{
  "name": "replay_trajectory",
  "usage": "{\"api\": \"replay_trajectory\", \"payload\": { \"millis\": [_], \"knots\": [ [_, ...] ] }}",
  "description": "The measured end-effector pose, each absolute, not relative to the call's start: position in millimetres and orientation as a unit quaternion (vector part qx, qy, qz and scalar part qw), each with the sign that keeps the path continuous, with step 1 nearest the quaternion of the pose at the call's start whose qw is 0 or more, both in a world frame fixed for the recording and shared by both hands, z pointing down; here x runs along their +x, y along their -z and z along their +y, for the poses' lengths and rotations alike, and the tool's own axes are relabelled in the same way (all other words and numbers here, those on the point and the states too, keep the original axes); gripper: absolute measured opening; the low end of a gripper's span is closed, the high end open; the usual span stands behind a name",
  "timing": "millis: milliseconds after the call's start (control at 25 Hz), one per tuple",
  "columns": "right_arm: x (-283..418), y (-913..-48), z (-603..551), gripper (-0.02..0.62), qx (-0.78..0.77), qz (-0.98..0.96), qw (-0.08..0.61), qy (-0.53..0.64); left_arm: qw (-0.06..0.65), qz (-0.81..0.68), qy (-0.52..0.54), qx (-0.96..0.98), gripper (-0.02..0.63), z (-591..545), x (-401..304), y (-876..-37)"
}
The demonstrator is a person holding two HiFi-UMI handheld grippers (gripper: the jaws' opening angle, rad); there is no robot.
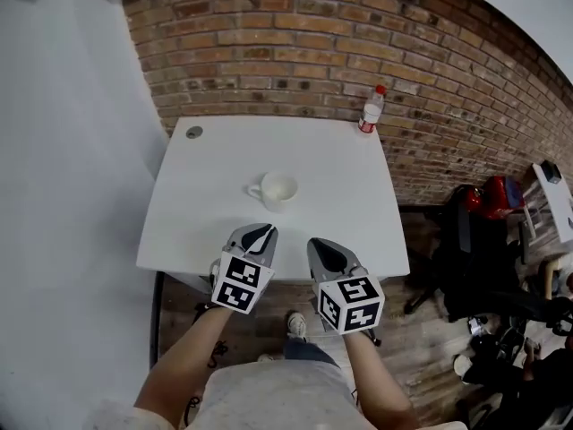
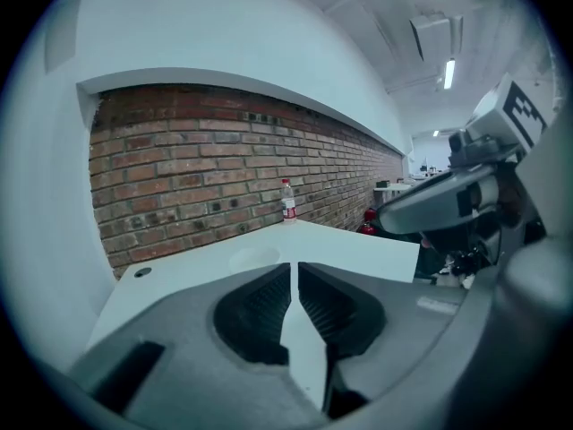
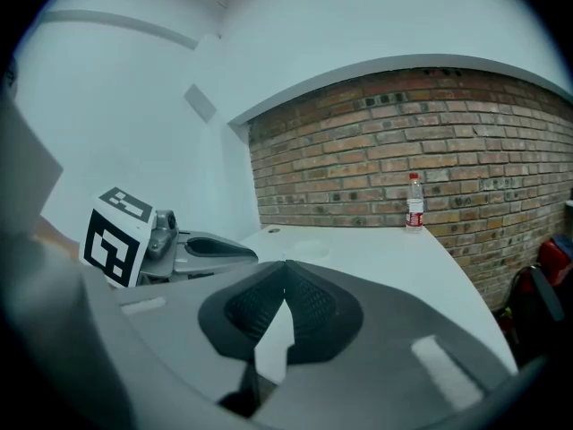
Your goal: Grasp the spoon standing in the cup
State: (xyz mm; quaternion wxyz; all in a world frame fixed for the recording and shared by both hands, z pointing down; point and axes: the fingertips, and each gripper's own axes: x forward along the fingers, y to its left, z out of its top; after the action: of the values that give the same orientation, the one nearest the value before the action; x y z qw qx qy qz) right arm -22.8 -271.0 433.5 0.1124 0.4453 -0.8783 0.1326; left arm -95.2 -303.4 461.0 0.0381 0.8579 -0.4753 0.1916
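Note:
A white cup (image 1: 277, 189) stands near the middle of the white table (image 1: 206, 231), its handle to the left. I see no spoon in it in any view. The cup shows faintly ahead of the jaws in the left gripper view (image 2: 253, 258) and in the right gripper view (image 3: 306, 249). My left gripper (image 1: 266, 230) hovers over the table's near edge, short of the cup, jaws shut on nothing (image 2: 293, 267). My right gripper (image 1: 320, 244) is beside it to the right, also shut and holding nothing (image 3: 285, 265).
A plastic bottle with a red cap (image 1: 371, 110) stands at the table's far right corner against the brick wall (image 1: 358, 43). A round cable hole (image 1: 194, 133) sits at the far left corner. A dark chair and a red object (image 1: 488, 195) lie right of the table.

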Motion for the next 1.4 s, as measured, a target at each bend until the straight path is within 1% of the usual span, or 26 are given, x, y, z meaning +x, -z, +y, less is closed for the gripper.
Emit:
{"api": "replay_trajectory", "payload": {
  "millis": [520,880,1000,1200,1360,1400],
  "knots": [
    [-14,-442,-358,0.008,0.418,-0.889,0.12,-0.142,-0.006,-0.447,-0.265,0.854,0.079,-389,-83,-492],
    [-17,-456,-388,0.008,0.404,-0.892,0.131,-0.153,-0.012,-0.421,-0.302,0.855,0.083,-415,-81,-511],
    [-17,-459,-394,0.008,0.4,-0.893,0.134,-0.157,-0.012,-0.42,-0.307,0.854,0.08,-420,-80,-513],
    [-19,-461,-397,0.008,0.395,-0.894,0.136,-0.159,-0.013,-0.421,-0.315,0.851,0.04,-423,-81,-514],
    [-16,-460,-401,0.008,0.397,-0.894,0.136,-0.159,-0.003,-0.422,-0.307,0.853,0.034,-424,-82,-513],
    [-16,-460,-402,0.008,0.398,-0.893,0.135,-0.159,-0.003,-0.423,-0.306,0.853,0.016,-424,-82,-513]
  ]
}}
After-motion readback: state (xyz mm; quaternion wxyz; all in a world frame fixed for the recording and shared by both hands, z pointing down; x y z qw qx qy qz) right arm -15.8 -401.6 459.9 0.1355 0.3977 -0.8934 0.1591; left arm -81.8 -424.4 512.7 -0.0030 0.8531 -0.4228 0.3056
